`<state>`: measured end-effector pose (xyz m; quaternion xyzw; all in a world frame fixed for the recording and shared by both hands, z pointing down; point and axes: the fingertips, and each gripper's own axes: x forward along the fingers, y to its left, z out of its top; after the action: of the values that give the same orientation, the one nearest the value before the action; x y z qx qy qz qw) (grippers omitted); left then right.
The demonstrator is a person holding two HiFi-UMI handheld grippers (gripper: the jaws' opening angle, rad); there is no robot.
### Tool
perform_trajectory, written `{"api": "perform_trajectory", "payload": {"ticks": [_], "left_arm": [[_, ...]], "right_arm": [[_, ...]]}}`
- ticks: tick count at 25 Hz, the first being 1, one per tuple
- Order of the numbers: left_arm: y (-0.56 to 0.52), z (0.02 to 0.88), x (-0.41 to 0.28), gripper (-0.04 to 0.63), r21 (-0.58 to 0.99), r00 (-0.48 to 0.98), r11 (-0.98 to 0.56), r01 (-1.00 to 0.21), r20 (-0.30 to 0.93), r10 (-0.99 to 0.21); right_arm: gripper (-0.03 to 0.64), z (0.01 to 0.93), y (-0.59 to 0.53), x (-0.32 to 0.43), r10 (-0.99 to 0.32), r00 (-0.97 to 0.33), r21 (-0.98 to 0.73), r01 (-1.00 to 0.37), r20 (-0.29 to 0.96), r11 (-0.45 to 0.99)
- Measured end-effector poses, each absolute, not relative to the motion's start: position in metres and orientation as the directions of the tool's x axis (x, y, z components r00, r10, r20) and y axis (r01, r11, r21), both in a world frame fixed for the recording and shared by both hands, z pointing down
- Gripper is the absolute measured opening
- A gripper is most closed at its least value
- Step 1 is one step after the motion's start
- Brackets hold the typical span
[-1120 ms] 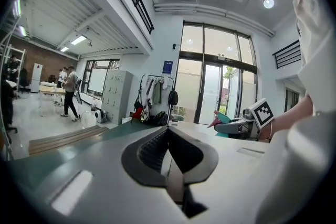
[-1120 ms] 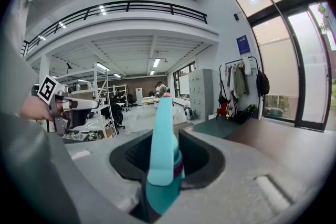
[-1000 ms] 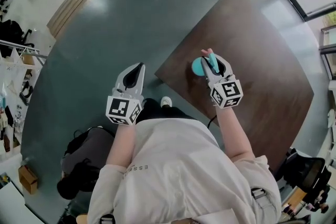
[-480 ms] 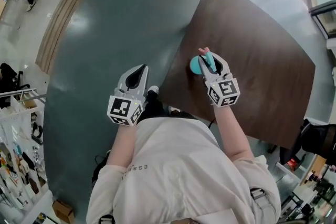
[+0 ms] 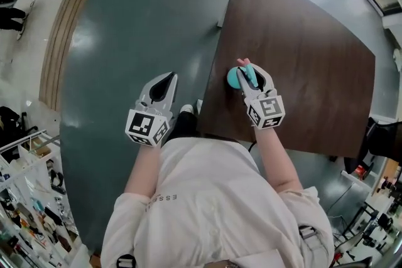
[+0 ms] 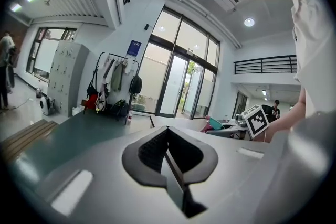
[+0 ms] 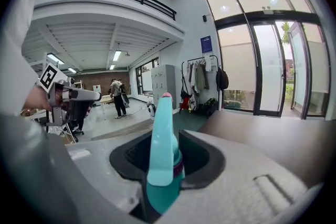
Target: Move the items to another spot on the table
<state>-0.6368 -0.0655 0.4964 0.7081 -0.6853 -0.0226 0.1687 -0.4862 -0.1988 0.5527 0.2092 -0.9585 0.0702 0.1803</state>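
Your right tongs (image 5: 249, 74) are clamped on the teal item (image 5: 234, 78), its pink tip poking past them, so it sits over the near left part of the surface (image 5: 301, 53), ready for carrying, I judge. That forearm reaches forward, tongs dipping slightly; your left tongs (image 5: 164, 83) are closed and empty over the floor, left of the surface

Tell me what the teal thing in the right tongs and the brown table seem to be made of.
Teal pink-tipped tool: probably plastic, smooth and matte, evenly coloured. Dark brown table: wood or wood-look laminate, faint streaky grain, dull sheen.
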Motion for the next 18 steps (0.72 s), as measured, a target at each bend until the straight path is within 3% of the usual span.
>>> {"api": "perform_trajectory", "payload": {"ticks": [12, 13, 15, 18], "left_arm": [[-0.080, 0.492, -0.634, 0.015, 0.251, 0.148, -0.098, -0.963, 0.187, -0.971], [-0.079, 0.492, -0.634, 0.015, 0.248, 0.155, -0.107, -0.963, 0.186, -0.970], [-0.077, 0.490, -0.631, 0.015, 0.238, 0.183, -0.136, -0.962, 0.186, -0.965], [-0.075, 0.482, -0.624, 0.015, 0.221, 0.230, -0.188, -0.957, 0.182, -0.956]], "right_arm": [[0.115, 0.563, -0.196, -0.473, -0.497, -0.788, -0.021, -0.541, 0.364, 0.841], [0.135, 0.567, -0.196, -0.472, -0.506, -0.775, -0.019, -0.554, 0.379, 0.833], [0.261, 0.571, -0.196, -0.470, -0.523, -0.749, -0.035, -0.585, 0.407, 0.810], [0.288, 0.558, -0.194, -0.464, -0.565, -0.727, -0.051, -0.630, 0.389, 0.775]]}}
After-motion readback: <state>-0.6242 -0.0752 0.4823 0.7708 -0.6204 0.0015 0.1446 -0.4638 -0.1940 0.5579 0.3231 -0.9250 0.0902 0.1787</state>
